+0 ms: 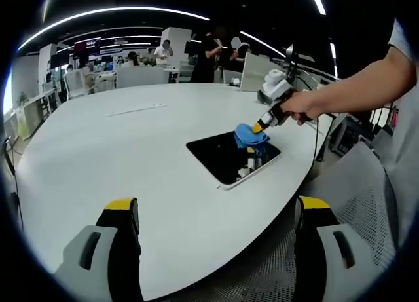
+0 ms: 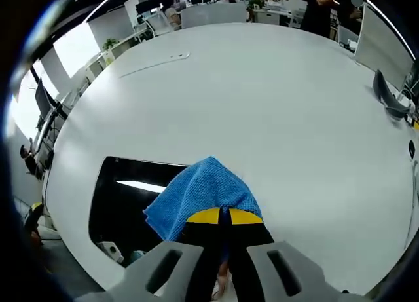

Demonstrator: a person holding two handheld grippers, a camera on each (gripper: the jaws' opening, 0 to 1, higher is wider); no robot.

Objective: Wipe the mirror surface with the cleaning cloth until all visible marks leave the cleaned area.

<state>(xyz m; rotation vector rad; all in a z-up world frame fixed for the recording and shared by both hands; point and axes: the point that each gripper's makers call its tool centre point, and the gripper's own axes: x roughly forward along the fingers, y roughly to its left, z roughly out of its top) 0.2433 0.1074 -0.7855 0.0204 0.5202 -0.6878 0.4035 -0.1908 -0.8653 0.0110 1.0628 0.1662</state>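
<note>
The fingers (image 2: 226, 217) of the right gripper (image 1: 261, 125) pinch a blue cloth (image 2: 200, 194) against the mirror (image 1: 222, 156), hand (image 1: 304, 105) angled down, while the left gripper (image 1: 219, 213) hovers with jaws apart.

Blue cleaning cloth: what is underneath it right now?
The blue cleaning cloth, clamped in the right gripper, lies over the mirror's edge on the white table. Any marks beneath it are covered.

The left gripper view looks across the table (image 1: 98, 151) from afar, the right gripper view close above the shared mirror (image 2: 118, 197).
</note>
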